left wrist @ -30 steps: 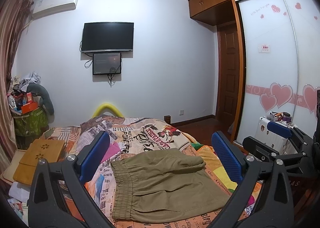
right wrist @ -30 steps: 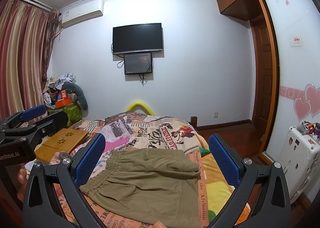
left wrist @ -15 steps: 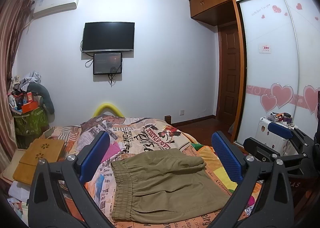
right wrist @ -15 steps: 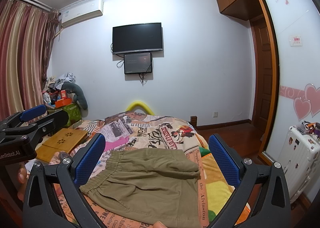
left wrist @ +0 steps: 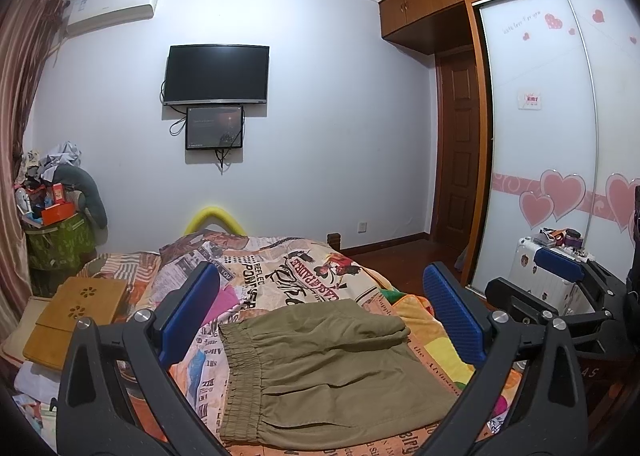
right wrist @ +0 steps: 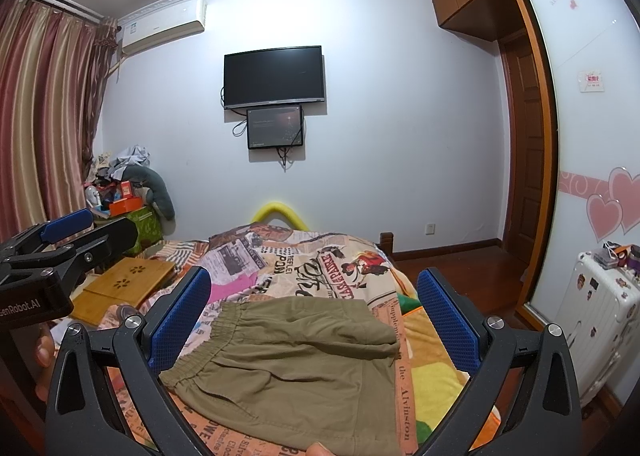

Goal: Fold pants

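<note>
**Loose top layer may slide**

On the bed (left wrist: 304,268), olive pants (left wrist: 320,360) lie folded flat. Left gripper (left wrist: 320,312) and right gripper (right wrist: 316,312) hover above, jaws wide apart, empty. Pinching one layer only could drag the fold open on the slick quilt.

Home bedroom: bed (left wrist: 304,268), wardrobe (left wrist: 560,128)

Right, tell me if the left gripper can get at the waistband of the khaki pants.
Probably yes. The left gripper is open above the khaki pants, whose elastic waistband lies exposed on the bedspread with nothing on it.
</note>
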A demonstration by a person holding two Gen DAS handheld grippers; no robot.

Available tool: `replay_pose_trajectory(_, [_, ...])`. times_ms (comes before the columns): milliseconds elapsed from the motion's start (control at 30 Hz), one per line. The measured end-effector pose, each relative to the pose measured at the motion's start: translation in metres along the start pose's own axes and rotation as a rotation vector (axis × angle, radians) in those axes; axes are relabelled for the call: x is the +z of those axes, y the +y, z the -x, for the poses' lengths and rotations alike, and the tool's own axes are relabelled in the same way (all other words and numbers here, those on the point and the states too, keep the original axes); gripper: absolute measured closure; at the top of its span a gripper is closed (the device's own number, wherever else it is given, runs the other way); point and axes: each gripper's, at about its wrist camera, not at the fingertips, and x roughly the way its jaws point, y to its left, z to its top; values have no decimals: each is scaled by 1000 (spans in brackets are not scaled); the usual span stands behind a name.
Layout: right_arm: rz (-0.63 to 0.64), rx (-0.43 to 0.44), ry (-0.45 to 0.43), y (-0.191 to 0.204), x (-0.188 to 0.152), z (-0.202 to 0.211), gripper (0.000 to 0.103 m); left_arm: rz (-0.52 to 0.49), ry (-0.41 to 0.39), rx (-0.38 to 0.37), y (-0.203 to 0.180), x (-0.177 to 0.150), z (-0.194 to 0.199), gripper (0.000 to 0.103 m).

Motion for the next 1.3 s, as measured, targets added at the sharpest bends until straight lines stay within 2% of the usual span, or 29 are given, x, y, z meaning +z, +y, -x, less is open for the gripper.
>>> replay_pose_trajectory(467, [-3,-5,8,0,-1,-2,0,8,14,-1,3,-2,-6,0])
replay_pose_trajectory(800, [-20,-12,51,-6,-7,-19,0,23,64,5,11,-7,-32,0])
replay_pose_trajectory(1000, [-36,-36,118,-21,-18,-43,0,62,153,-4,25,-14,-70,0])
replay_pose_trajectory(1300, [-65,-126,271,-61,-51,-95,0,85,332,60,60,-45,-155,0])
